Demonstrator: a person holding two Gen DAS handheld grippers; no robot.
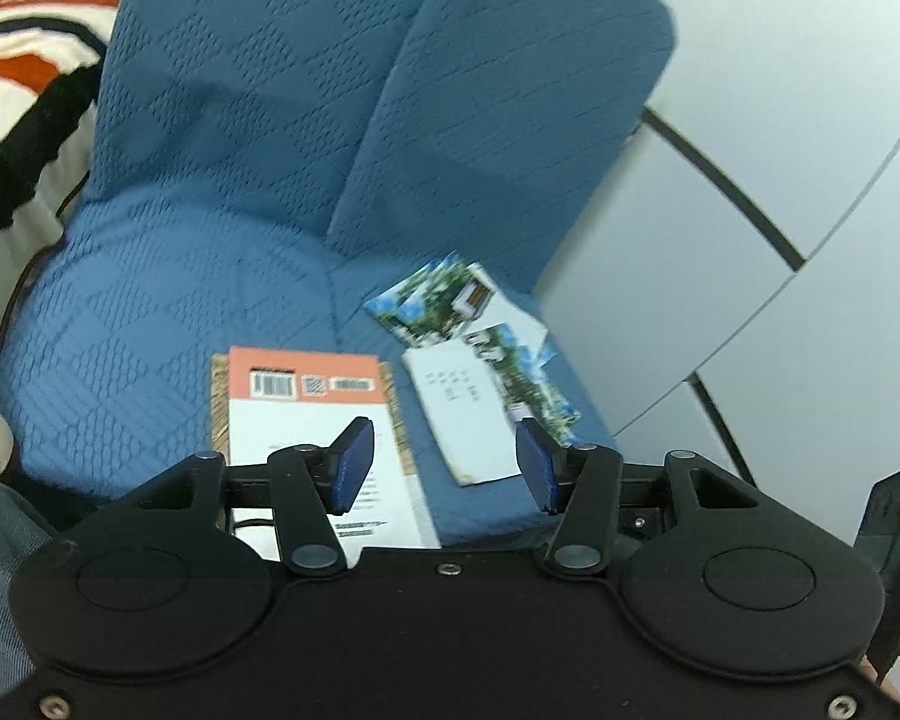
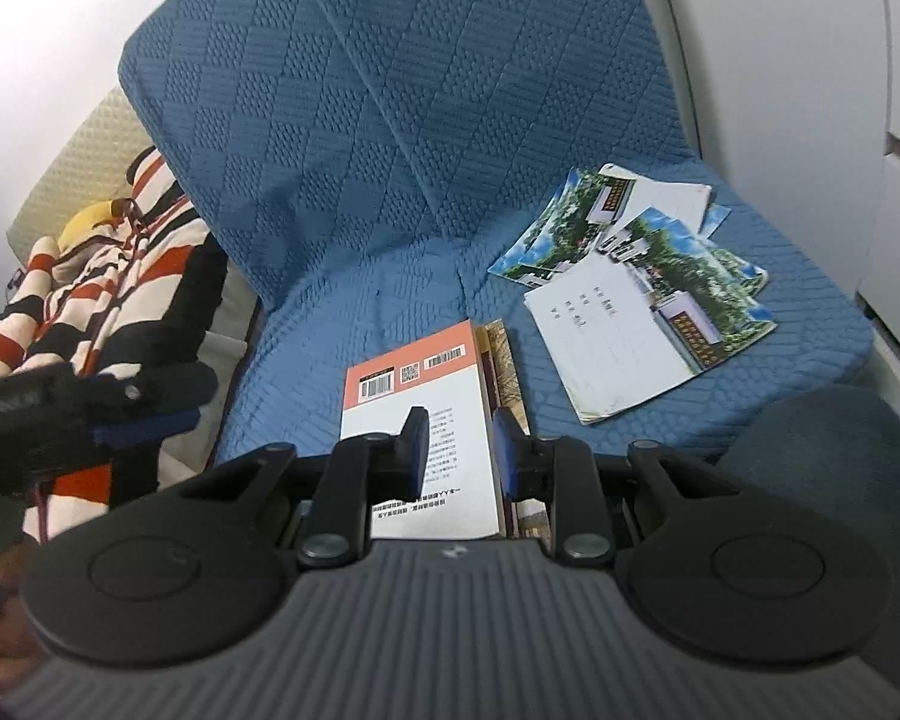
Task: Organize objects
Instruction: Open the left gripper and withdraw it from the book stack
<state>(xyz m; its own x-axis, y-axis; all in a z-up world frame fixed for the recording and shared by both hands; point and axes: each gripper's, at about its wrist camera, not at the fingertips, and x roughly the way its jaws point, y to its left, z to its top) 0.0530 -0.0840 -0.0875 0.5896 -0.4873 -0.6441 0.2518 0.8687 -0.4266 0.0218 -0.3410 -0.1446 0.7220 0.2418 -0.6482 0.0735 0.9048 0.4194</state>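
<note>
A blue quilted sofa (image 2: 342,138) fills most of both views, and on its seat the things to be organized are found. To the left of the seat a striped garment (image 2: 120,276) is seen lying over a pale cushion, and it does not seem to belong to the present step. Near the front edge of the seat a book (image 2: 420,396) lies flat with its back cover up, an orange band and barcodes at its far end; under it the edge of a second cover seems to show, though this cannot be told with certainty. Just beside it, to the right, a loose pile of photo cards and white sheets (image 2: 636,276) is spread in disorder, some overlapping, some turned face down. The left gripper (image 1: 444,462) is held above the gap between the book and the pile, its jaws standing rather wide with nothing between them. The right gripper (image 2: 461,450) is held over the near right part of the book, its jaws narrow and empty; no touch with the cover is seen. It is judged that no object is carried now and that the next pick is being chosen. For the next move, a descent to the scattered cards is probably needed, and a thin flat edge must be caught carefully, because the sheets may slide on the cloth.
</note>
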